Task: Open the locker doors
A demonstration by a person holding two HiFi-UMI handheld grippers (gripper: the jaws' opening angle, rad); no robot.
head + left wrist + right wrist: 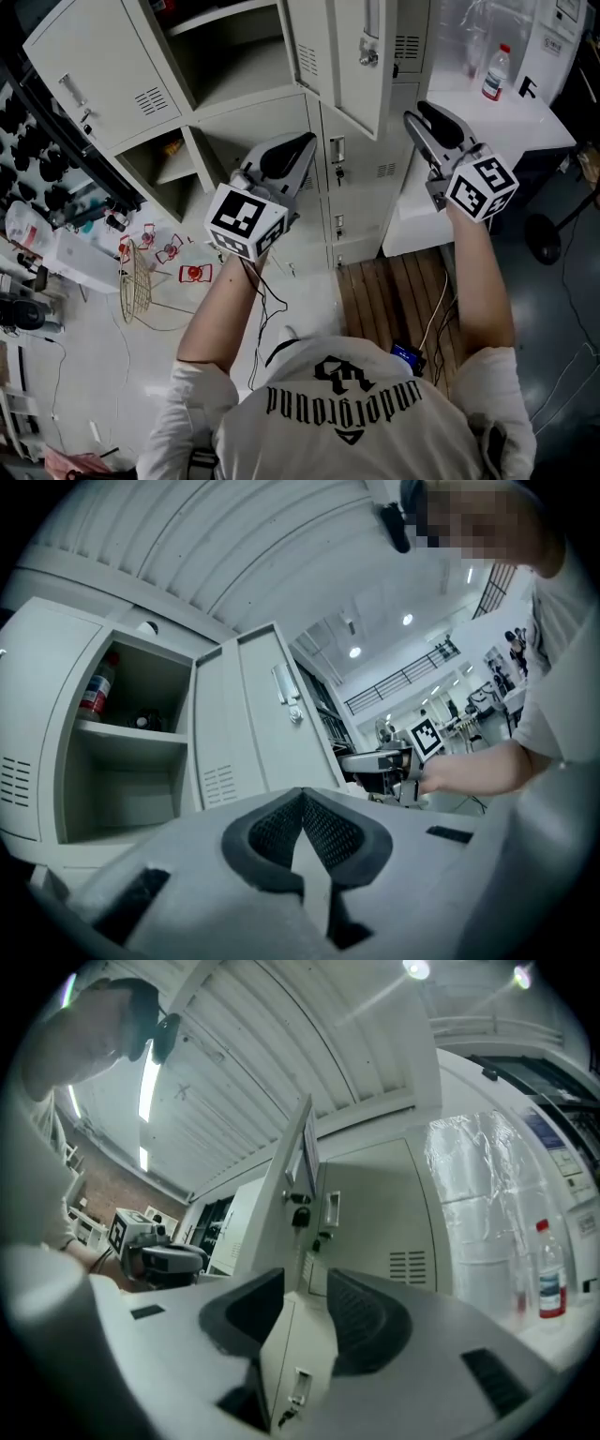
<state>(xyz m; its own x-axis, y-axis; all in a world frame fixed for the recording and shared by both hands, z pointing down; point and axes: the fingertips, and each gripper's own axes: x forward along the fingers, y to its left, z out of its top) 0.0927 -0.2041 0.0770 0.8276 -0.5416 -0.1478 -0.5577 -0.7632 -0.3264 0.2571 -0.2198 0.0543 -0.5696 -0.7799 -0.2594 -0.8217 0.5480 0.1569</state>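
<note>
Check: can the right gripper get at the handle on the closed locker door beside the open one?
Probably yes. The right gripper is open and empty, and the handle faces it with nothing between; the open door hangs edge-on just left of that line.

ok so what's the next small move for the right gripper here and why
Probably ease the right gripper forward toward the recessed handle on the closed locker door ahead. Its fingers stand apart with nothing gripped, that door is still shut beside an already open door, and the handle sits just above the gap, so a short approach looks right.
</note>
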